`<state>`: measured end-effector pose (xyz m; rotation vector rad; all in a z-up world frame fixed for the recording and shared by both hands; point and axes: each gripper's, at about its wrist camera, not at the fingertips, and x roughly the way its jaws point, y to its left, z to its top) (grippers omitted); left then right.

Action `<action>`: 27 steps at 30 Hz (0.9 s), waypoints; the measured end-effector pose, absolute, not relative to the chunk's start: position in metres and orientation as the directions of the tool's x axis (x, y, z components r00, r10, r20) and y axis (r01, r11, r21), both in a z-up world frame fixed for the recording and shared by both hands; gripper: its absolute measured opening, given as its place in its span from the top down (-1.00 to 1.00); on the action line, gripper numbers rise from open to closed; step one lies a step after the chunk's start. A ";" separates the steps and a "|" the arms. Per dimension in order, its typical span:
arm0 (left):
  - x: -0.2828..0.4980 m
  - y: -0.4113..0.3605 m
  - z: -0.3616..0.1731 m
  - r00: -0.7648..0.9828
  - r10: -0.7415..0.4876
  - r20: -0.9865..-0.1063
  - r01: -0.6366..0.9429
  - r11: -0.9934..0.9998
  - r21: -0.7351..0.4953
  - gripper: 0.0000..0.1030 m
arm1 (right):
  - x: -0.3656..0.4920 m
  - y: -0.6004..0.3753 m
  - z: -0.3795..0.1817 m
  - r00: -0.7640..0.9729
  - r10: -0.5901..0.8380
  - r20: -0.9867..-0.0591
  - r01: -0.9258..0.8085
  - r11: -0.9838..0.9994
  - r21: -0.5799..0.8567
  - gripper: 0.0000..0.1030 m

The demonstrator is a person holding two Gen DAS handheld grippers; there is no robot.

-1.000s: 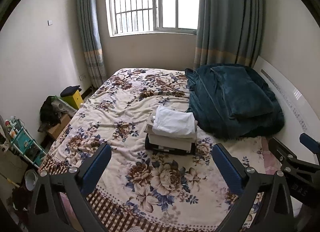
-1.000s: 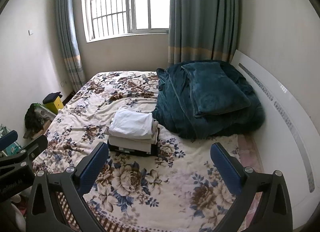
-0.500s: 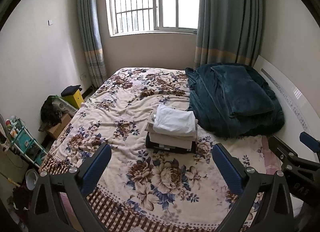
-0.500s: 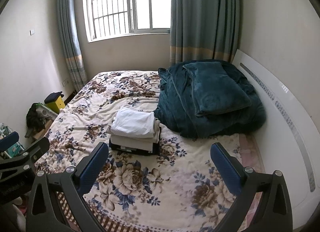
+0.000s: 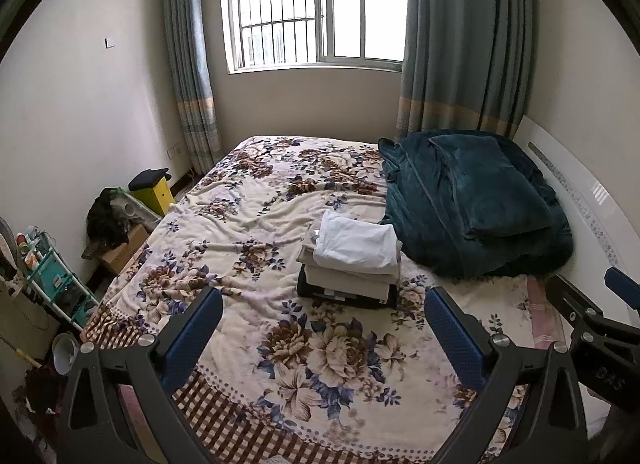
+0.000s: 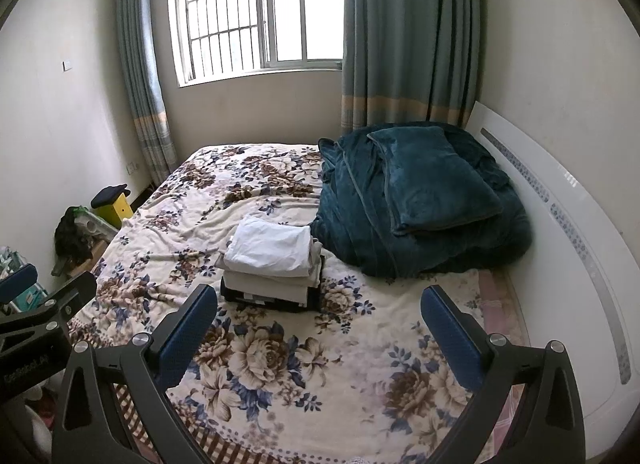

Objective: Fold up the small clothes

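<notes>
Clothes (image 5: 352,264) lie folded in a stack mid-bed on the floral blanket (image 5: 248,224), white piece on top, just beside the teal quilt (image 5: 472,204); the left gripper (image 5: 320,328) and right gripper (image 6: 318,322) hover above the near edge, fingers wide apart, empty; only the left view shows the turquoise shelf rack (image 5: 52,280); each view catches the other gripper at its margin.

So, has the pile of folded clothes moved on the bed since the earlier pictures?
No. The pile of folded clothes lies on the same flowers of the bedspread, beside the green blanket, as before; only the cameras shifted slightly.
</notes>
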<state>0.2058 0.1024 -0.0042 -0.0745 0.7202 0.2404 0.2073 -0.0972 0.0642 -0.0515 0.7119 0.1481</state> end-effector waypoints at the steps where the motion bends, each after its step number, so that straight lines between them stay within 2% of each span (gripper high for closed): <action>1: 0.205 0.102 -0.004 0.725 0.193 -0.661 -0.245 0.969 0.015 -1.00 | 0.207 -0.097 0.064 0.748 0.118 -0.654 -0.152 0.988 0.003 -1.00; 27: 0.198 0.101 -0.004 0.724 0.208 -0.658 -0.260 0.965 0.019 -1.00 | 0.204 -0.096 0.065 0.752 0.114 -0.649 -0.148 0.989 0.002 -1.00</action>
